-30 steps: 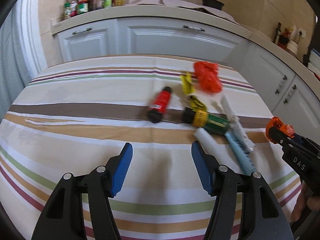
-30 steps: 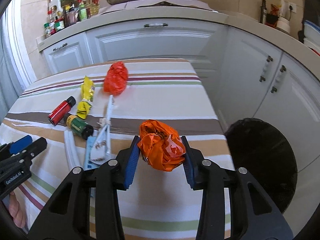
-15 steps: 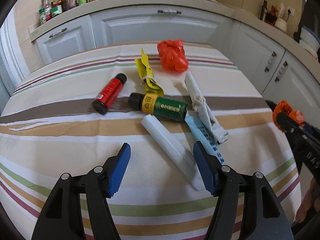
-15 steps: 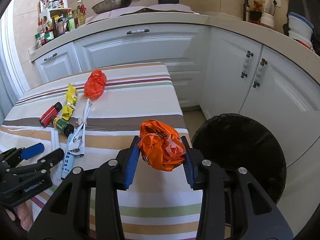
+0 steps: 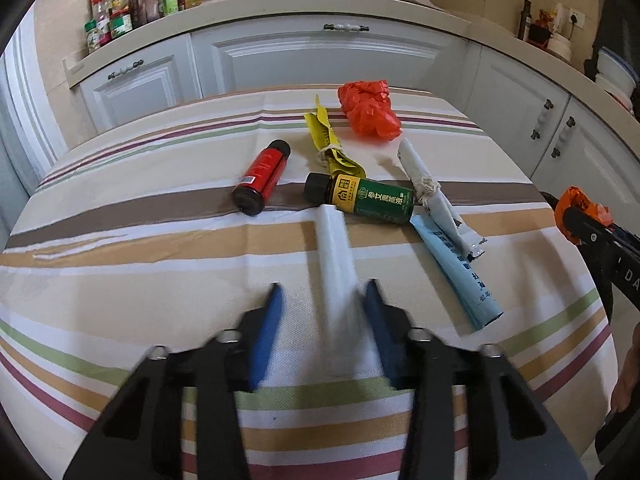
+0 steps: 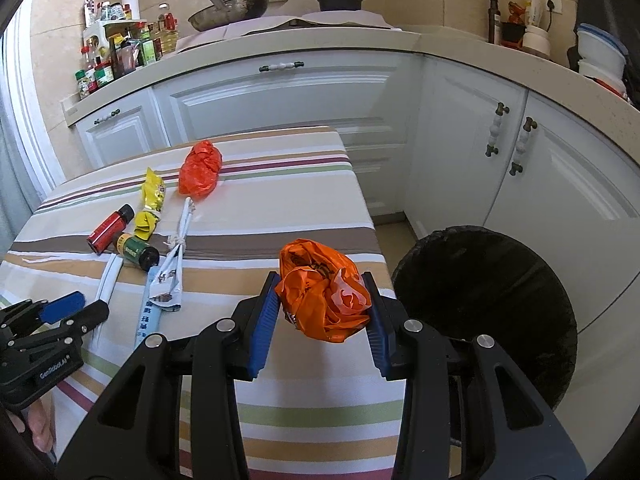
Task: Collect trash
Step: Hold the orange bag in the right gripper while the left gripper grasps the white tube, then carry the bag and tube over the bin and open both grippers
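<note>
My left gripper (image 5: pixel 322 304) is open with its fingers on either side of a white tube (image 5: pixel 336 256) lying on the striped tablecloth (image 5: pixel 120 248). Beyond it lie a green bottle (image 5: pixel 360 198), a red bottle (image 5: pixel 262 178), a yellow wrapper (image 5: pixel 330 146), a red crumpled bag (image 5: pixel 368 110), a white knotted wrapper (image 5: pixel 434 200) and a light blue tube (image 5: pixel 460 272). My right gripper (image 6: pixel 322 300) is shut on a crumpled orange bag (image 6: pixel 324 294), held above the table's right edge beside a black trash bin (image 6: pixel 484 316).
White kitchen cabinets (image 6: pixel 288 108) and a counter with jars (image 6: pixel 116 60), a pan (image 6: pixel 228 8) and a pot (image 6: pixel 338 0) stand behind the table. The bin sits on the floor right of the table. My left gripper shows in the right wrist view (image 6: pixel 68 308).
My left gripper has moved forward and lower, so the white tube now lies between its fingers, which stand closer together. My right gripper has carried the orange bag further right, nearer the bin.
</note>
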A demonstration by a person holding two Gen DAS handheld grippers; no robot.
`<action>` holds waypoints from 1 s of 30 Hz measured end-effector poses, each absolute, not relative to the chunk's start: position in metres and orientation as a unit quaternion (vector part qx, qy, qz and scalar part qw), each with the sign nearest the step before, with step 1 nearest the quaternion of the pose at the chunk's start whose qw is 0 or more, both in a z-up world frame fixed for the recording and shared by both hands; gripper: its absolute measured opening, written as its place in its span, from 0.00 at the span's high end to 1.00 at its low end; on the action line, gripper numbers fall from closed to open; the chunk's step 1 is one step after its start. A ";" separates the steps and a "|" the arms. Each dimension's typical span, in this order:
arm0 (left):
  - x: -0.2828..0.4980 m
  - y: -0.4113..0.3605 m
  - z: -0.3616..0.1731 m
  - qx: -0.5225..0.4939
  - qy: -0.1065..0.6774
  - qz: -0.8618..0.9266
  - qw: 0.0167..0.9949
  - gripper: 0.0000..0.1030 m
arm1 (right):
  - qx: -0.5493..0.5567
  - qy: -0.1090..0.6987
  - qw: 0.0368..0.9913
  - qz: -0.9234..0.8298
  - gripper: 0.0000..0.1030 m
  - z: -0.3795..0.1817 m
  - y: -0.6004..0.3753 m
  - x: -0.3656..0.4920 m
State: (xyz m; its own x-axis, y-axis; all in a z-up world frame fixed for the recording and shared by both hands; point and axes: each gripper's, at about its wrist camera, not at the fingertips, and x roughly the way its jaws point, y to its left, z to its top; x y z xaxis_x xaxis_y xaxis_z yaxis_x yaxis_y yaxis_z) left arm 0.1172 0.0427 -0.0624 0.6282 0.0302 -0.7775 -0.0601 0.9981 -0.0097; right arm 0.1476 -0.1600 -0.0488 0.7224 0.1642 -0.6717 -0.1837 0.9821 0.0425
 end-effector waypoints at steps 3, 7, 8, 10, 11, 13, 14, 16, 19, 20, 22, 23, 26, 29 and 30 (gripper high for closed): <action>0.117 0.044 -0.062 -0.013 0.429 0.018 0.903 0.81 | -0.013 0.357 0.929 0.096 0.62 -0.048 -0.158 0.145; 0.113 0.047 -0.060 -0.021 0.421 0.019 0.907 0.82 | -0.012 0.350 0.931 0.097 0.62 -0.045 -0.157 0.140; 0.112 0.047 -0.058 -0.021 0.416 0.019 0.909 0.82 | -0.012 0.349 0.932 0.098 0.62 -0.044 -0.157 0.139; 0.107 0.047 -0.054 -0.016 0.405 0.022 0.914 0.83 | -0.011 0.345 0.933 0.098 0.62 -0.042 -0.157 0.137; 0.105 0.046 -0.053 -0.013 0.400 0.024 0.916 0.83 | -0.011 0.342 0.935 0.098 0.62 -0.040 -0.157 0.135; 0.100 0.045 -0.049 -0.011 0.393 0.025 0.919 0.83 | -0.011 0.337 0.936 0.098 0.62 -0.038 -0.158 0.132; 0.098 0.046 -0.047 -0.013 0.391 0.023 0.920 0.83 | -0.010 0.333 0.938 0.098 0.62 -0.036 -0.158 0.130; 0.094 0.047 -0.042 -0.019 0.385 0.020 0.923 0.83 | -0.010 0.327 0.940 0.097 0.62 -0.032 -0.159 0.126; 0.090 0.044 -0.034 -0.019 0.370 0.017 0.929 0.83 | -0.008 0.316 0.944 0.092 0.62 -0.027 -0.162 0.119; 0.089 0.043 -0.030 -0.019 0.366 0.014 0.930 0.83 | -0.008 0.315 0.945 0.091 0.62 -0.025 -0.162 0.118; 0.088 0.038 -0.025 -0.020 0.359 0.007 0.933 0.83 | -0.006 0.309 0.947 0.085 0.62 -0.022 -0.166 0.114; 0.087 0.036 -0.023 -0.020 0.355 0.003 0.934 0.83 | -0.005 0.307 0.948 0.083 0.62 -0.020 -0.168 0.112; 0.087 0.026 -0.016 -0.018 0.346 -0.011 0.938 0.83 | -0.002 0.300 0.951 0.073 0.62 -0.015 -0.176 0.107; 0.088 0.014 -0.011 -0.014 0.339 -0.025 0.940 0.83 | 0.001 0.294 0.954 0.060 0.62 -0.010 -0.186 0.102; 0.089 0.009 -0.009 -0.013 0.336 -0.032 0.941 0.83 | 0.002 0.292 0.955 0.056 0.62 -0.009 -0.190 0.100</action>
State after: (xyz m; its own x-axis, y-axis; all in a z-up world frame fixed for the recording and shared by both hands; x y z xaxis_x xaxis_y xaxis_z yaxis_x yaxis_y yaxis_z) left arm 0.0886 0.0086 -0.0094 0.7719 -0.0690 -0.6320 0.0520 0.9976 -0.0454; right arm 0.0999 -0.1896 -0.0092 0.8233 0.1077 -0.5573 -0.1056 0.9938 0.0362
